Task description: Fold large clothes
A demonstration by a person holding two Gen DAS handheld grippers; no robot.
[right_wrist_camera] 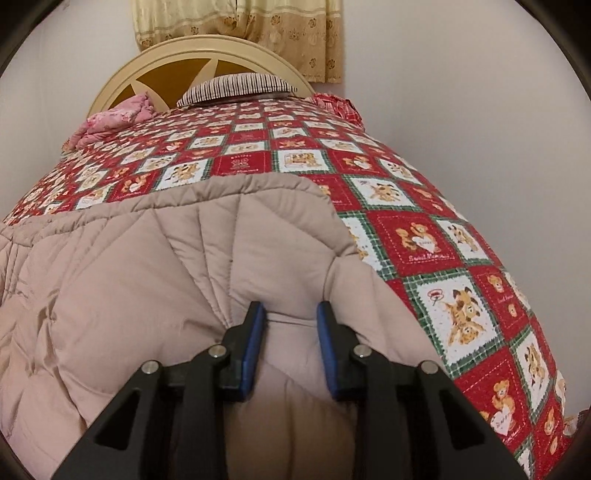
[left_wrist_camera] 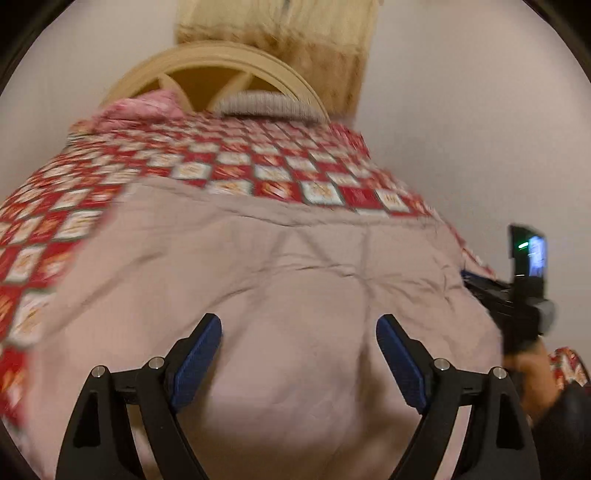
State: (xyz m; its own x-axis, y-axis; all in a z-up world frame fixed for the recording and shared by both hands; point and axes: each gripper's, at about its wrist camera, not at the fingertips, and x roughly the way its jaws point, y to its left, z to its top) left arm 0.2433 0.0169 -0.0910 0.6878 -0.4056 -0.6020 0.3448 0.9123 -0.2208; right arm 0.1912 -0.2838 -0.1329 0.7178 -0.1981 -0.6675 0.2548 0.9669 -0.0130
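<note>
A large beige quilted padded coat (left_wrist_camera: 280, 280) lies spread on a bed; it also shows in the right wrist view (right_wrist_camera: 155, 280). My left gripper (left_wrist_camera: 299, 328) is open, with blue pads wide apart above the coat's middle, holding nothing. My right gripper (right_wrist_camera: 291, 314) is shut on a bunched fold of the coat near its right edge, with the fabric pinched between the blue pads. The right gripper's body and the hand holding it show at the right edge of the left wrist view (left_wrist_camera: 517, 310). The left wrist view is motion-blurred.
The bed has a red, white and green checked teddy-bear cover (right_wrist_camera: 424, 236). A striped pillow (right_wrist_camera: 236, 86) and a pink cloth (right_wrist_camera: 118, 114) lie by the cream round headboard (right_wrist_camera: 184, 48). A yellow curtain (right_wrist_camera: 258, 33) hangs behind. White walls flank the bed.
</note>
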